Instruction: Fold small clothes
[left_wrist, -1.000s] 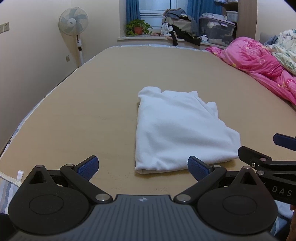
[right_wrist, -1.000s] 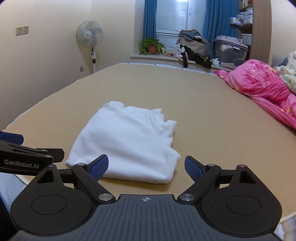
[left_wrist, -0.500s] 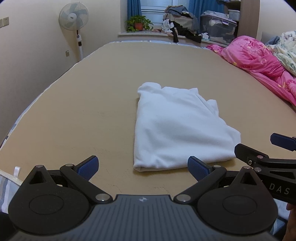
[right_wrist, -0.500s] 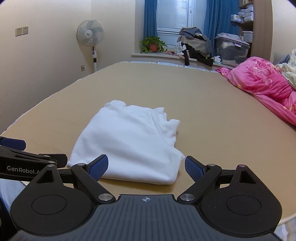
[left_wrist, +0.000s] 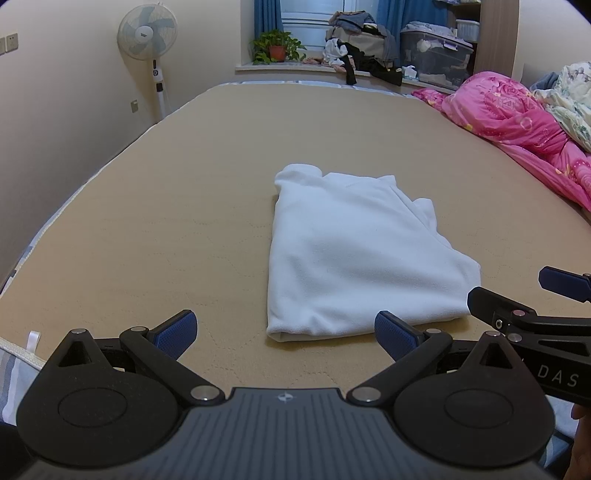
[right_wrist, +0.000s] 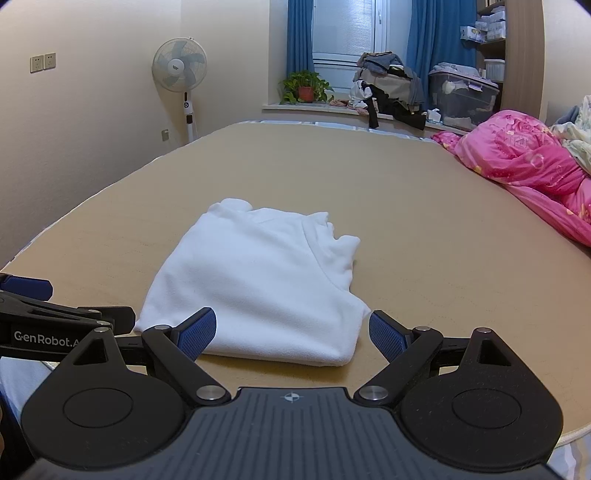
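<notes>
Both tongs (left_wrist: 283, 334) (right_wrist: 291, 334) wide, empty | folded white garment (left_wrist: 354, 254) | wall sockets (right_wrist: 43, 62): right view only

**Maker's lettering shows on both handheld grippers**

White letters "DAS" stand on the black side arm of the right gripper (left_wrist: 561, 291), seen at the right edge of the left wrist view. White lettering "GenRobot.A", cut off there by the black linkage in front, runs along the black side arm of the left gripper (right_wrist: 26, 288) in the right wrist view

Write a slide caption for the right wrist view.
Open right claw poised at the near edge of a folded white garment on the tan bed.
</notes>
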